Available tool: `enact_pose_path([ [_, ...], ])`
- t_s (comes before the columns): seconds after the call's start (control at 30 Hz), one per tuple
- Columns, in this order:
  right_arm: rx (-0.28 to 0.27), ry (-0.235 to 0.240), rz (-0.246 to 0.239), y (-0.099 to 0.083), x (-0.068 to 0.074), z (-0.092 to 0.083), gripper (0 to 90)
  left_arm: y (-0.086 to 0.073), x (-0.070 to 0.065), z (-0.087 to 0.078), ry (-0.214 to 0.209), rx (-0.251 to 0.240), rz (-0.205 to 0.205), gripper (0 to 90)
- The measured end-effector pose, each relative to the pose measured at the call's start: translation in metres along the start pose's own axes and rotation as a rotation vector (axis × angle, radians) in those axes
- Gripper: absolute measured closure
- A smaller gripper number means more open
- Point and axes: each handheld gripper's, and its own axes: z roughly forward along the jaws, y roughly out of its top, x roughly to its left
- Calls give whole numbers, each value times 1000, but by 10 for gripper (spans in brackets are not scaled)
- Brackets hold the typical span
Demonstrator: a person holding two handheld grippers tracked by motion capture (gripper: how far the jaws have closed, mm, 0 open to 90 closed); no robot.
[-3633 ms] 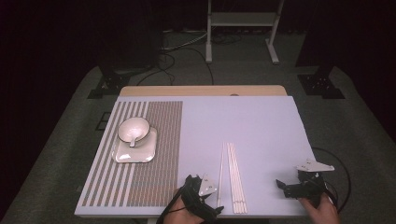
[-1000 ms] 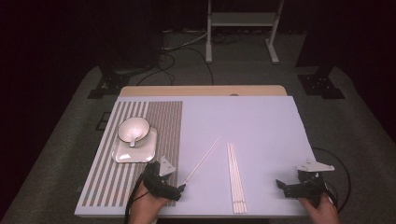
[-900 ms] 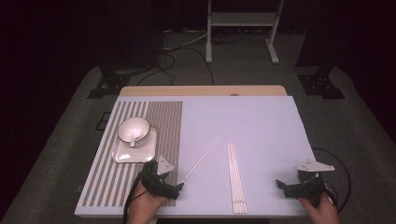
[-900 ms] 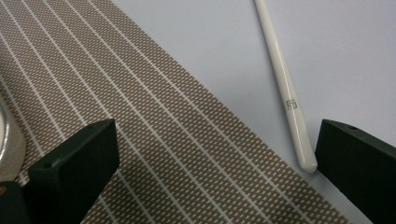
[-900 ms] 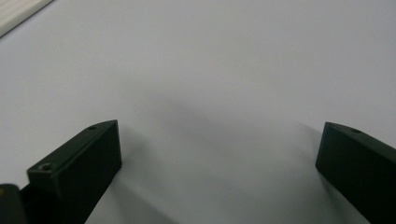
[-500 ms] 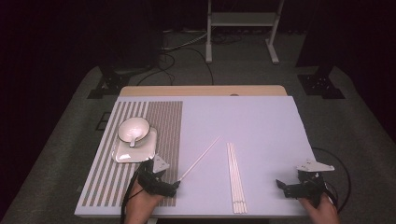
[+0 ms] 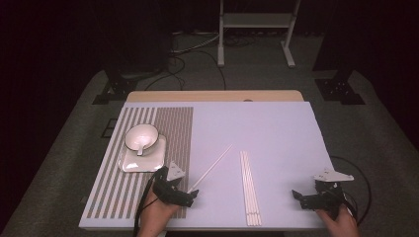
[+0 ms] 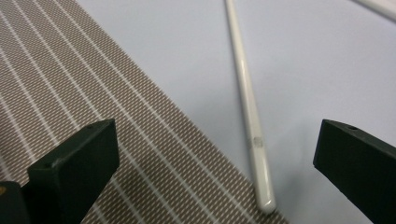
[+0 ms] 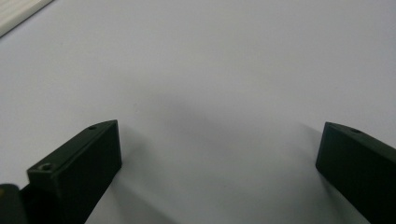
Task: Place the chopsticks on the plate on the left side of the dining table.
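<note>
A single white chopstick (image 7: 211, 168) lies slanted on the pale lilac table (image 7: 276, 133), its near end beside the striped brown mat (image 7: 163, 133). My left gripper (image 7: 190, 196) is open at that near end; in the left gripper view the chopstick (image 8: 247, 107) lies flat between the wide-apart jaws, touching neither. Several more white chopsticks (image 7: 249, 187) lie in a straight bundle at the table's middle front. My right gripper (image 7: 296, 196) rests open at the front right over bare table, holding nothing.
A white bowl with a spoon (image 7: 141, 138) stands on a square white plate (image 7: 143, 158) on the mat at the left. The table's front edge is close under both hands. A metal stand (image 7: 254, 24) and cables are on the dark floor behind.
My left gripper carried one chopstick from the bundle leftward to the mat's edge, set it down slanted, and now stands open around it. The right gripper has stayed put.
</note>
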Motion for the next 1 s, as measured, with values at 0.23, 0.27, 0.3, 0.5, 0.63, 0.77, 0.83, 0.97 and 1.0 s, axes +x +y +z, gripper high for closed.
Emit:
enact_pose_path([
  [0.23,0,0,0,0,0,0,0,9,-3,5,-38,-24,-13,0],
  [0.27,0,0,0,0,0,0,0,11,-3,6,-48,-26,-17,0],
  [0.3,0,0,0,0,0,0,0,14,-4,10,-59,-34,-21,0],
  [0.5,1,0,0,0,0,0,0,25,-8,20,-88,-48,-28,0],
  [0.63,1,0,0,0,0,0,0,29,-9,24,-91,-52,-35,0],
  [0.77,1,0,0,0,0,0,0,34,-11,29,-93,-57,-32,0],
  [0.83,1,0,0,0,0,0,0,36,-12,32,-87,-49,-28,0],
  [0.97,0,1,1,0,0,0,0,36,-14,41,-65,-23,-5,0],
  [1.0,0,1,1,0,0,0,0,35,-15,43,-57,-11,3,0],
])
